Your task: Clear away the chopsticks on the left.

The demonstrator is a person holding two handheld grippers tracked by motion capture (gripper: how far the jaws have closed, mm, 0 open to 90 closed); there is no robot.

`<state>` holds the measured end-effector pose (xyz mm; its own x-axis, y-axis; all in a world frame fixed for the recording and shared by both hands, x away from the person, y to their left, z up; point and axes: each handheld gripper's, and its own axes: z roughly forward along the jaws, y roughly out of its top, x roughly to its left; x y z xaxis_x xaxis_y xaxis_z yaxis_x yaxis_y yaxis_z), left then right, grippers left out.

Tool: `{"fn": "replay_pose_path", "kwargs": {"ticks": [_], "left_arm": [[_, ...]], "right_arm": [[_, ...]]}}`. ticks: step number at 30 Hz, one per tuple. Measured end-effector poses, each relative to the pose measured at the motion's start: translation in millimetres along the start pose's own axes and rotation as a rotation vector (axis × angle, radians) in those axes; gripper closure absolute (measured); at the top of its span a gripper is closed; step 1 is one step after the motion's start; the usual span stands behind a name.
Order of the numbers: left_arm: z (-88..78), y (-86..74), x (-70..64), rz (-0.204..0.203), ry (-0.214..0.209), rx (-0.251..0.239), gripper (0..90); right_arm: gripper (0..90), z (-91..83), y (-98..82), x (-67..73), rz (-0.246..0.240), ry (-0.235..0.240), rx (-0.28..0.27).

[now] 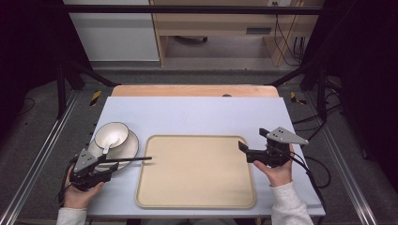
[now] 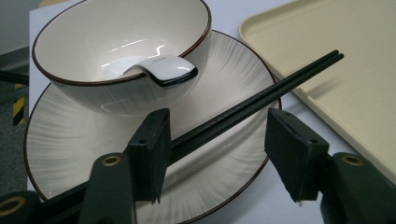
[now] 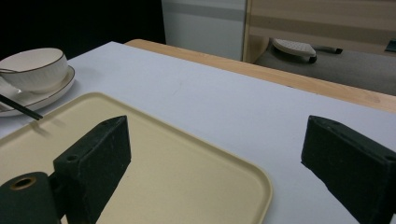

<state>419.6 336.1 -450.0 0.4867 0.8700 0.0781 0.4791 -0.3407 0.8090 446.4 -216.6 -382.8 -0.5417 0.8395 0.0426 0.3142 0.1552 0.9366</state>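
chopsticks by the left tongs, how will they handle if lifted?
Probably stiff: the chopsticks run straight from the plate to the tray edge. Likely slippery, since they look thin and smooth. They are two separate sticks side by side, so they may scissor or roll apart between the open left tongs.

I am seeing a grey floor [image 1: 220, 75], a wooden cabinet [image 1: 211, 23] and a white cupboard [image 1: 112, 33] standing behind the table [image 1: 197, 112].

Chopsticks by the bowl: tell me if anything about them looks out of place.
The chopsticks lie askew across the plate, their tips reaching over the tray edge. They sit between the left hand-held gripper's open jaws, against one jaw.
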Motion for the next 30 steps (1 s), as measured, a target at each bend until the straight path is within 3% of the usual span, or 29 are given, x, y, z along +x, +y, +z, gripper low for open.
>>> {"fn": "replay_pose_path", "kwargs": {"ticks": [7,16,30], "left_arm": [[7.3,-0.6,3.0,0.01,0.007,0.018,47.5],[8.3,-0.4,2.7,0.011,0.008,0.015,48.4],[10.7,0.6,0.9,0.036,0.008,0.052,53.1]], "right_arm": [[8.3,1.6,-0.7,0.7,0.0,0.001,0.009],[8.2,2.0,-0.8,0.9,0.001,0.002,0.011],[8.2,1.9,-0.8,0.8,0.0,0.005,0.01]]}}
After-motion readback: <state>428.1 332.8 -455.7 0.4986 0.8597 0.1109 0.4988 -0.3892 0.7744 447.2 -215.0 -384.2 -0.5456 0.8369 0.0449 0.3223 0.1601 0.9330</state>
